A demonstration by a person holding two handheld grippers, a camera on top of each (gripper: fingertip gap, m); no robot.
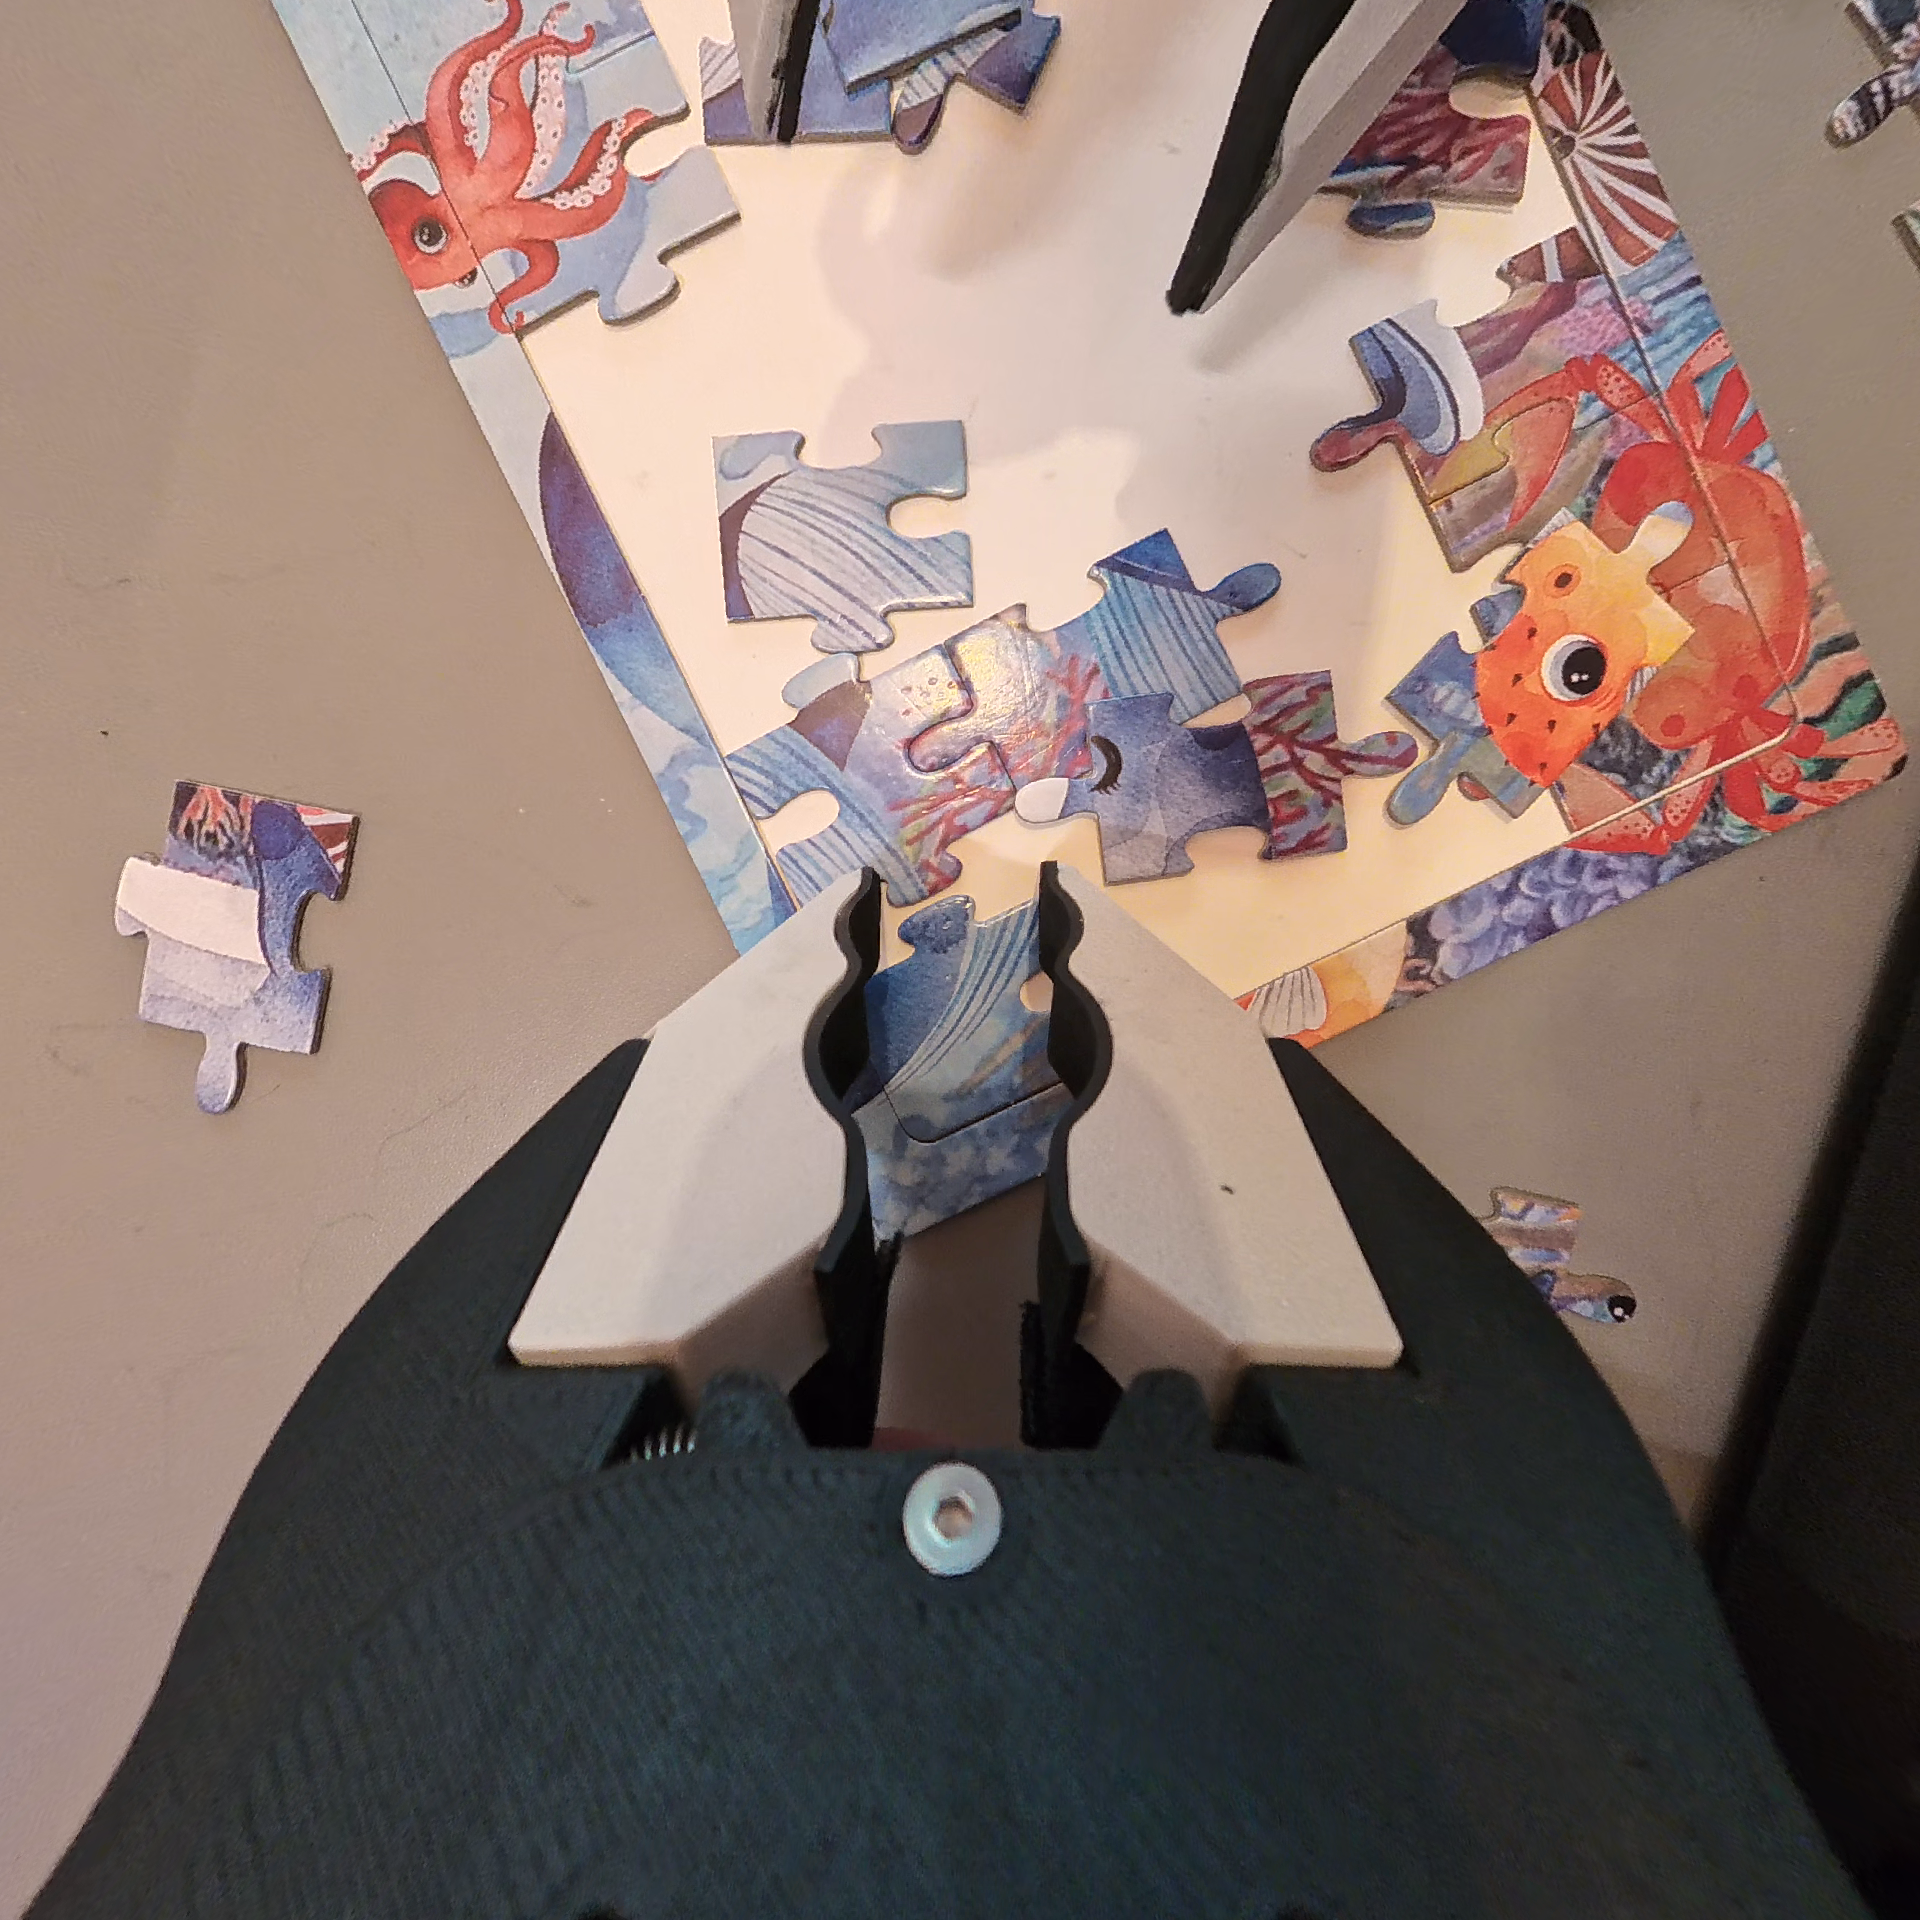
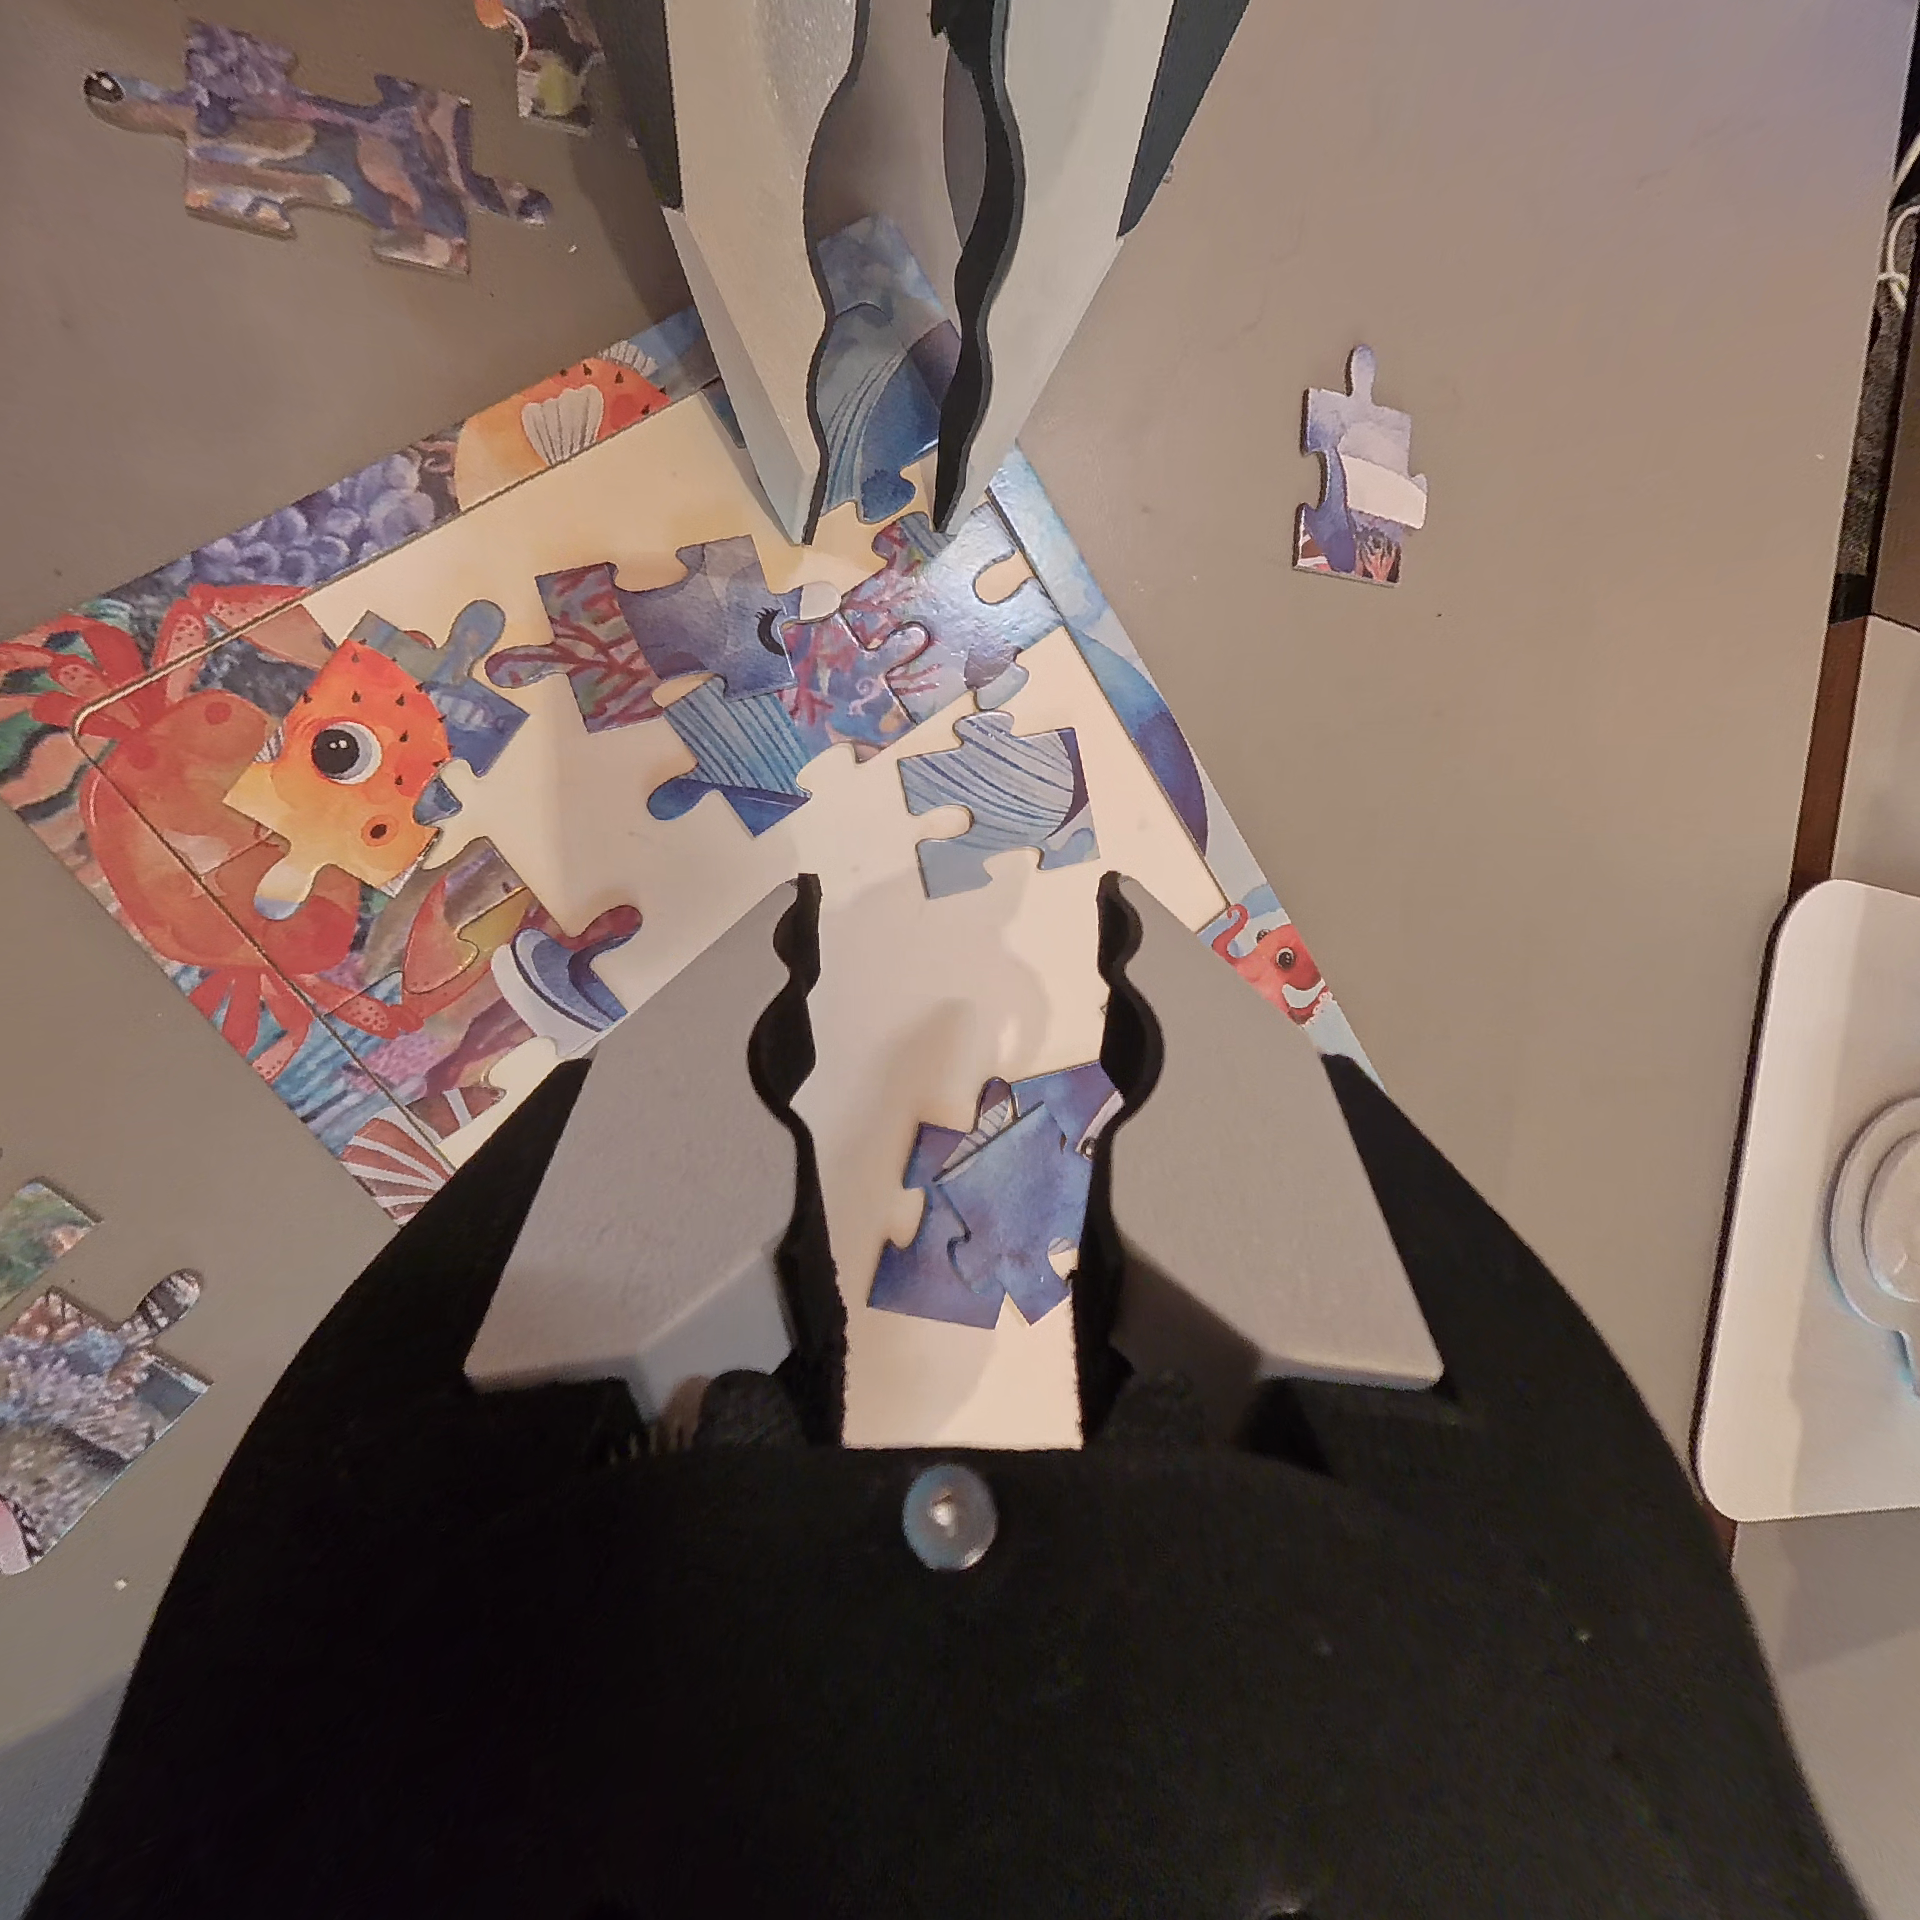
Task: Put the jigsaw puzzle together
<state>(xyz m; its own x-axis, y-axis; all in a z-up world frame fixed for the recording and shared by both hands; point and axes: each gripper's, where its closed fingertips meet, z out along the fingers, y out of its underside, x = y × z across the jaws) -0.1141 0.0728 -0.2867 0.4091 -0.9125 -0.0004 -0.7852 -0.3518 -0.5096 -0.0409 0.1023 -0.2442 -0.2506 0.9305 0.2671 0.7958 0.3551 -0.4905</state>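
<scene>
The puzzle tray (image 1: 1039,364) lies tilted on the grey table, with a cream floor and a printed border. My left gripper (image 1: 961,878) stands over the tray's near corner, its fingers closed against the sides of a blue whale piece (image 1: 951,1013) resting there. It also shows in the right wrist view (image 2: 876,525). My right gripper (image 2: 956,883) is open and empty above the tray floor, with two overlapping blue pieces (image 2: 997,1205) lying below and between its fingers. A joined cluster (image 1: 1039,727) and a striped loose piece (image 1: 842,530) lie mid-tray.
An orange fish piece (image 1: 1569,644) lies on the crab section (image 1: 1714,499). Octopus pieces (image 1: 520,177) sit in the far corner. Loose pieces lie on the table (image 1: 239,935), (image 1: 1558,1257), (image 2: 332,166), (image 2: 83,1371). A white tray-like object (image 2: 1829,1195) stands at the right edge. The gap from one gripper's tips to the other's is roughly 10 cm.
</scene>
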